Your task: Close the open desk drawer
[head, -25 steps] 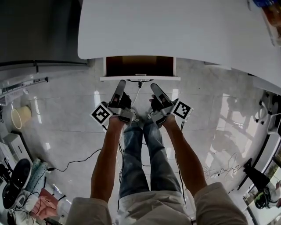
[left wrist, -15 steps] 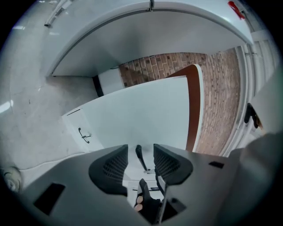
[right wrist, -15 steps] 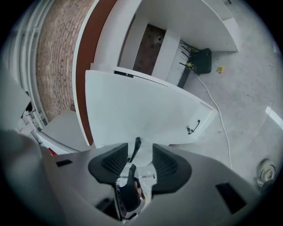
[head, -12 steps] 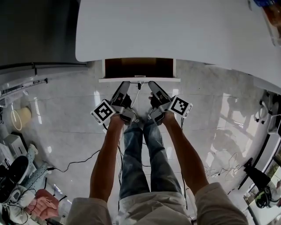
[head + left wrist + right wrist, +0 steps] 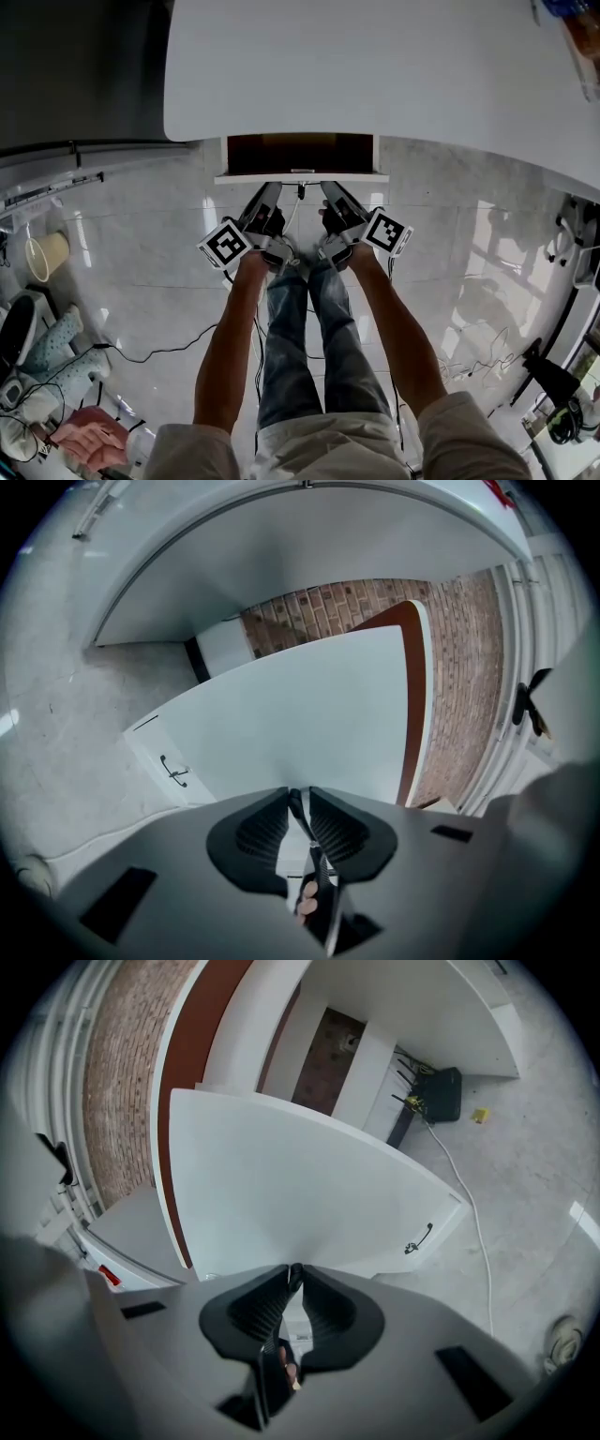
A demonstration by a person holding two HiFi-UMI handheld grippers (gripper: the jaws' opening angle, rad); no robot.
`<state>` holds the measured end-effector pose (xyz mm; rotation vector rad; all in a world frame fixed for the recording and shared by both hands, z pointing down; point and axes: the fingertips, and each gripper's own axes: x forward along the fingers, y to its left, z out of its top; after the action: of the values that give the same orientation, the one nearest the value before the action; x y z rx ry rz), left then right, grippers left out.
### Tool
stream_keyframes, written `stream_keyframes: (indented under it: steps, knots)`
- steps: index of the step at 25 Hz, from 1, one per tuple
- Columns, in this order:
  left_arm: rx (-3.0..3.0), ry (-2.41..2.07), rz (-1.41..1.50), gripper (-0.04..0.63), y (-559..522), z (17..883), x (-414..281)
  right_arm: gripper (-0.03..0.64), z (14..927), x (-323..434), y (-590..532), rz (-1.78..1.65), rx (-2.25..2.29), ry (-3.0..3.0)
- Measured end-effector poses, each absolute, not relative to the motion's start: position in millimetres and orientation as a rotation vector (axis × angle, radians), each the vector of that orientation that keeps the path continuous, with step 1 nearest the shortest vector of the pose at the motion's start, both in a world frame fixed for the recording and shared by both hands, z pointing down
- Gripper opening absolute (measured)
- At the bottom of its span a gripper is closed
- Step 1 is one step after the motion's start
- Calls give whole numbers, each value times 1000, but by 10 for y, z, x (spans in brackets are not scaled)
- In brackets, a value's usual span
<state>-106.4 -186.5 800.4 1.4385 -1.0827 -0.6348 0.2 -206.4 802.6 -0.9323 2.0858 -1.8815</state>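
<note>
Drawer (image 5: 300, 176) stands open under the desk (image 5: 394, 66). Its front runs 9 to 3 and lies dead at 12 from both grippers, so I judge the push must go straight toward 12, along the slide. Left gripper (image 5: 273, 189) and right gripper (image 5: 329, 187) sit either side of the front's centre, equally near, though I cannot tell whether they touch it. Both pairs of jaws have just been closing and now stand tips together with nothing between. No brand or writing that I can read.
</note>
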Motion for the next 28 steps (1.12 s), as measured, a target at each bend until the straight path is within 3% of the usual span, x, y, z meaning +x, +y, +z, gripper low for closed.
stream_keyframes:
  steps: [12,28]
  knots:
    - [1488,-1113,-554,64,-1964,8006,-1038,63,8027,50,-2150,-1863,-976,2143]
    - [1530,-1154,-536,64,-2918,7962,-1216,63,7988,-118,-3108,-1773,-1014,2110]
